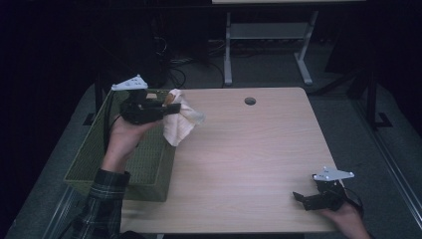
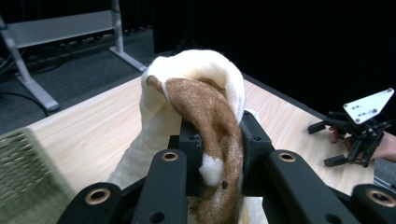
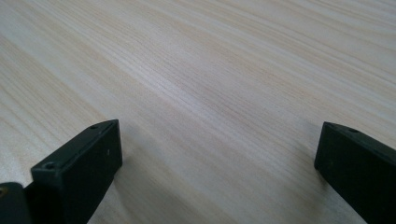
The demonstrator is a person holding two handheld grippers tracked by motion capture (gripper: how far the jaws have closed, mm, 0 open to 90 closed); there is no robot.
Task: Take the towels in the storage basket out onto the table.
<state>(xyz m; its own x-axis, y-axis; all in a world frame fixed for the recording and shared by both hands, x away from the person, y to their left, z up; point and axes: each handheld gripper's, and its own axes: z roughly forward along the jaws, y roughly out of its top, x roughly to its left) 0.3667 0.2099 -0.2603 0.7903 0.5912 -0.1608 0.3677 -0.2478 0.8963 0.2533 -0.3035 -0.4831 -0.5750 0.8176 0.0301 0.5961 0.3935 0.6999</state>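
The left hand-held gripper [image 1: 171,107] clenches a cream-and-brown cloth [image 1: 181,122] (hanging free) above the table's [image 1: 249,159] far-left corner; the right hand-held gripper [image 1: 298,197] rests released near the table's near-right corner.

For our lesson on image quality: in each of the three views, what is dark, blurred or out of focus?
High view: the room beyond the table is nearly black. Left gripper view: the cloth between the jaws is fairly sharp, the green basket at lower left smeared. Right gripper view: evenly lit wood grain, soft toward the far edge, with faint shadows beside the jaws.

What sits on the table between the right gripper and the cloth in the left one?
Nothing: in the high view, bare table separates the right gripper from the cloth.
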